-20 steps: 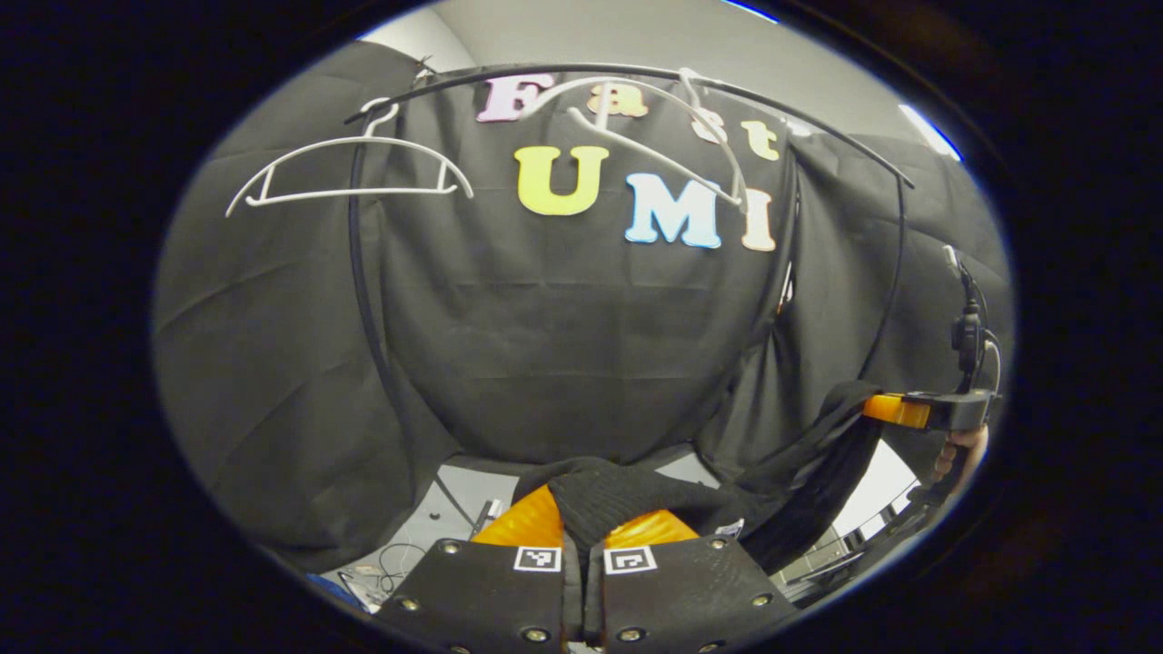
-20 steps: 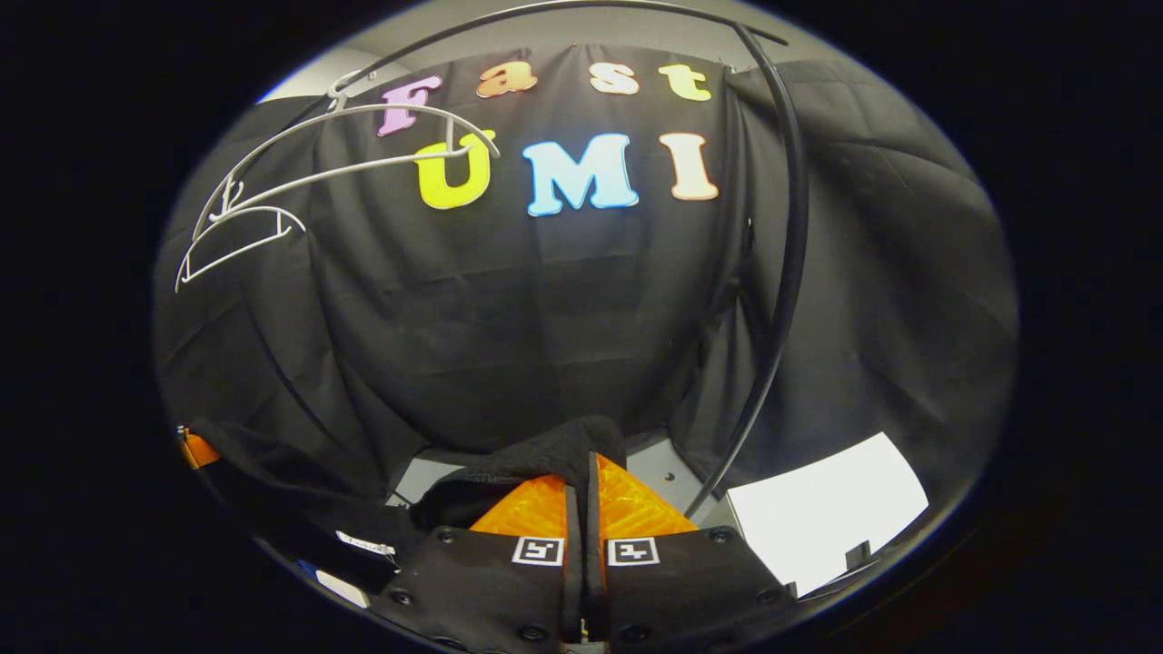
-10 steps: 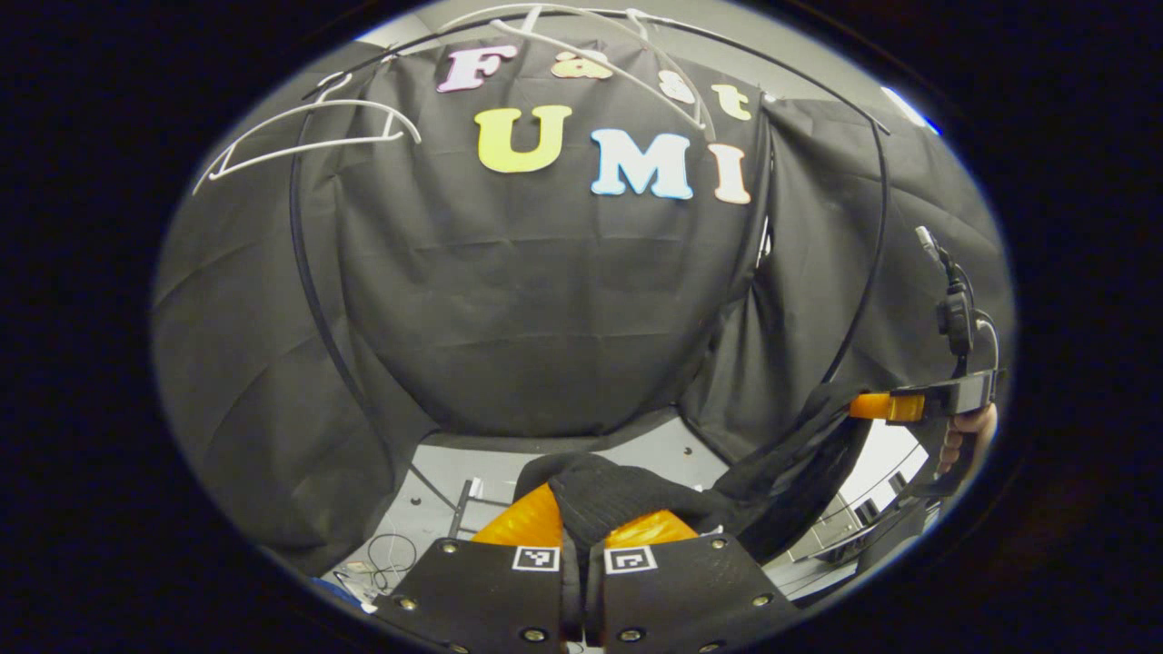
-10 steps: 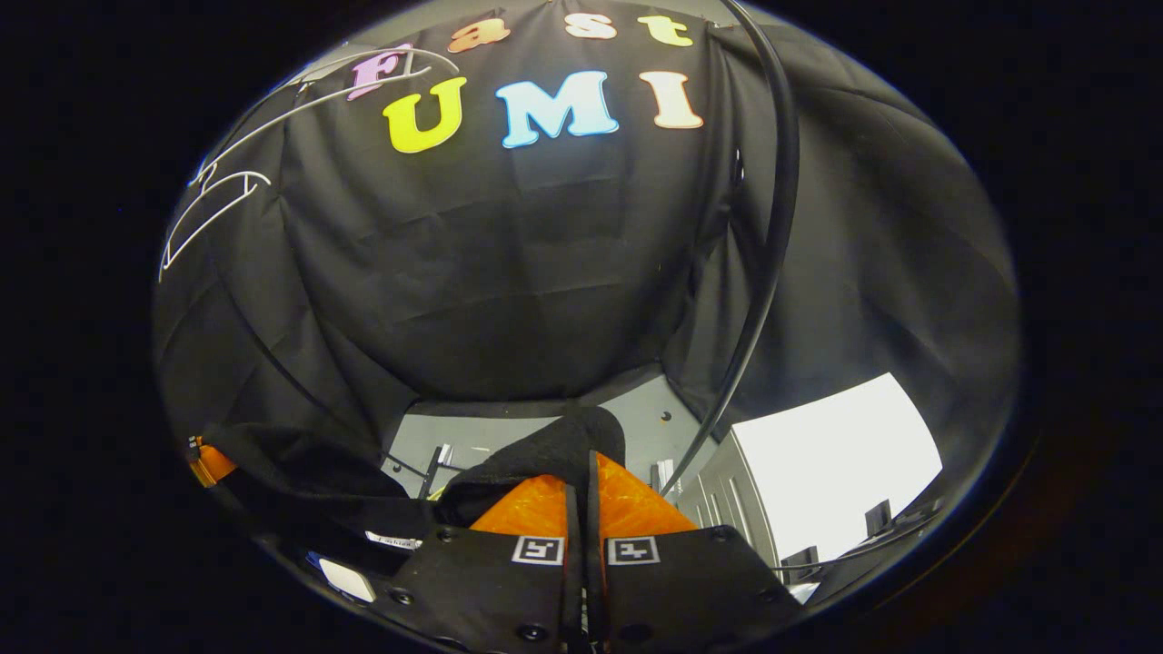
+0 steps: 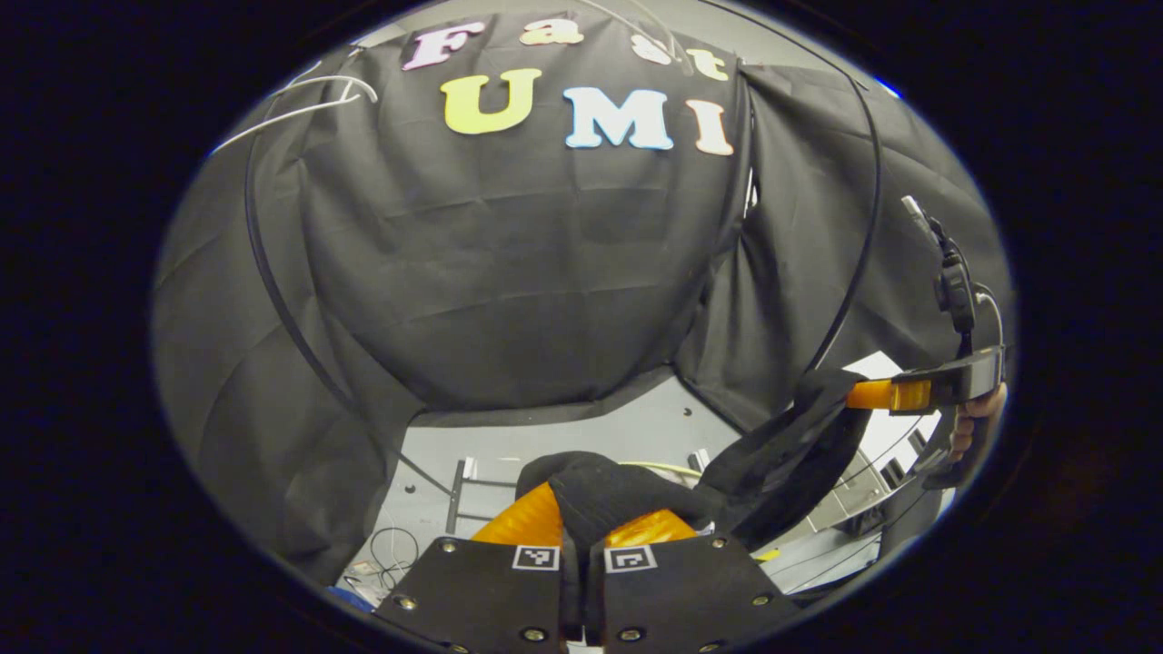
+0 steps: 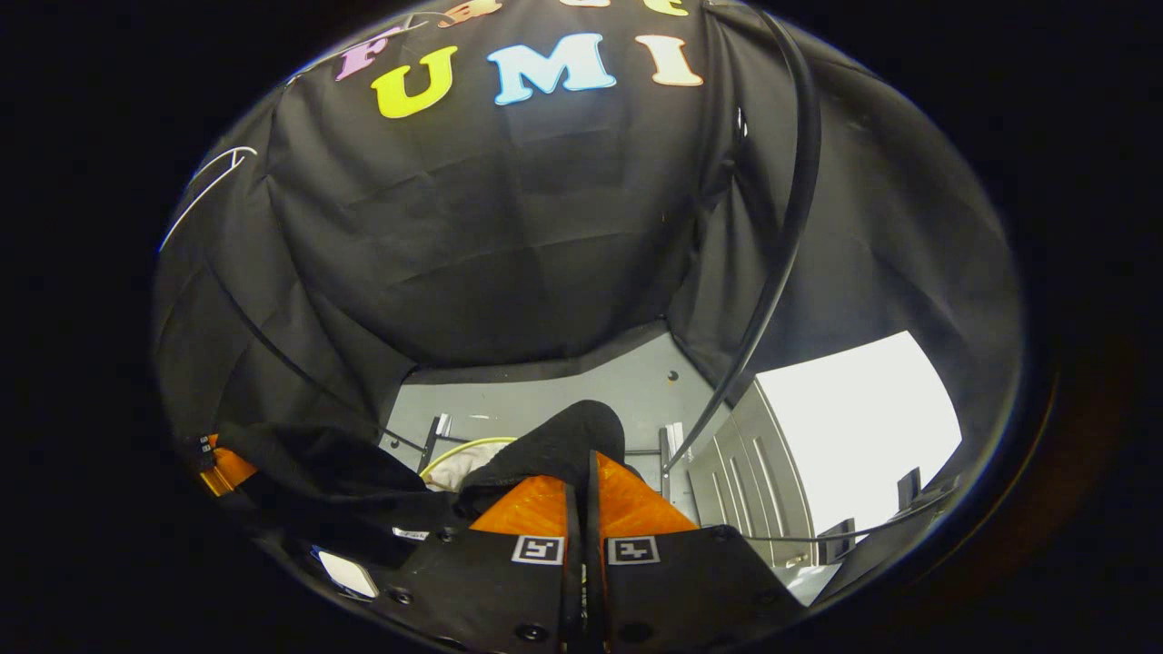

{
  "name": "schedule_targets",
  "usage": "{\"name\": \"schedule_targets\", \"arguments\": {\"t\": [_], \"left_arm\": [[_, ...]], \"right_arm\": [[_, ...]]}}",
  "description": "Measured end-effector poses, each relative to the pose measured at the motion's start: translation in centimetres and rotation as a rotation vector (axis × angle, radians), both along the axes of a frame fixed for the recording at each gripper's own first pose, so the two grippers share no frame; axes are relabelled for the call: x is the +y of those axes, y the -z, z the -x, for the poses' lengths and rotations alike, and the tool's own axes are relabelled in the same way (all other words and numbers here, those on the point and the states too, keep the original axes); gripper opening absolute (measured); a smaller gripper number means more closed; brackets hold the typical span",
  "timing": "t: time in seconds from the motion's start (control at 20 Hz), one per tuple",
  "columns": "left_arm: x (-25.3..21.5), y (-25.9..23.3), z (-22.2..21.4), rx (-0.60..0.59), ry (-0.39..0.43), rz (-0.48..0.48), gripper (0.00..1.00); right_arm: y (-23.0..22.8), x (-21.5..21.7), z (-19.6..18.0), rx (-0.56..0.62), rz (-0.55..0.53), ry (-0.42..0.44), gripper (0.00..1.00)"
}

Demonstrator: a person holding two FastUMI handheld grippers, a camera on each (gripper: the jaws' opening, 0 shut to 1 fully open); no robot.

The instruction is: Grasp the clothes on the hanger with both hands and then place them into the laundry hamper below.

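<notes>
In the left gripper view, the left gripper [image 5: 581, 522] is clamped on a bunched fold of the black garment [image 5: 618, 490], which bulges up between and over its two fingers; from that fold the cloth runs off to the right as a slack band to the right gripper [image 5: 863, 395], held by a hand [image 5: 977, 427] at the view's right edge. Relative to the garment, a pale rim, probably the laundry hamper [image 5: 659, 467], peeks out just behind the fold and lower down. To lower well, both hands should sink together, keeping the band level and slack, and neither pinch should loosen until the cloth hangs over the hamper's mouth. In the right gripper view, the right gripper [image 6: 581, 509] has its fingers pressed almost together on an edge of the garment [image 6: 554, 445], which humps over the left finger and trails left toward the left gripper [image 6: 223, 468]. Just left of that hump, lower, curves the hamper's yellowish rim [image 6: 454, 450] with something pale inside.
</notes>
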State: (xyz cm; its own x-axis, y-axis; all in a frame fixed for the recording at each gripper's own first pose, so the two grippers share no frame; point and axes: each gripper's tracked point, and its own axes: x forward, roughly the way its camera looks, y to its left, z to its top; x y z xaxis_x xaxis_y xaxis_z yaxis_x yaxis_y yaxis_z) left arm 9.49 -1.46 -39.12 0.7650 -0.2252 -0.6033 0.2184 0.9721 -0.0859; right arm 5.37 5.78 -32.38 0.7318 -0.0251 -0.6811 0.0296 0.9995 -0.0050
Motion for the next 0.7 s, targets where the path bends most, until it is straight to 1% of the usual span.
{"name": "schedule_targets", "arguments": {"t": [0.3,0.35,0.4,0.7], "left_arm": [[0.0,1.8,-0.1,0.032,-0.018,0.017,0.03],[0.0,1.8,0.1,0.034,-0.025,0.02,0.03],[0.0,1.8,-0.1,0.035,-0.03,0.024,0.04],[0.0,2.5,-0.4,0.044,-0.057,0.045,0.04]], "right_arm": [[2.9,0.2,0.2,0.044,-0.007,0.026,0.04],[3.2,0.3,0.1,0.049,-0.009,0.021,0.0],[3.4,0.7,0.1,0.054,-0.007,0.013,0.04],[3.6,1.9,1.7,0.079,0.016,-0.038,0.05]]}}
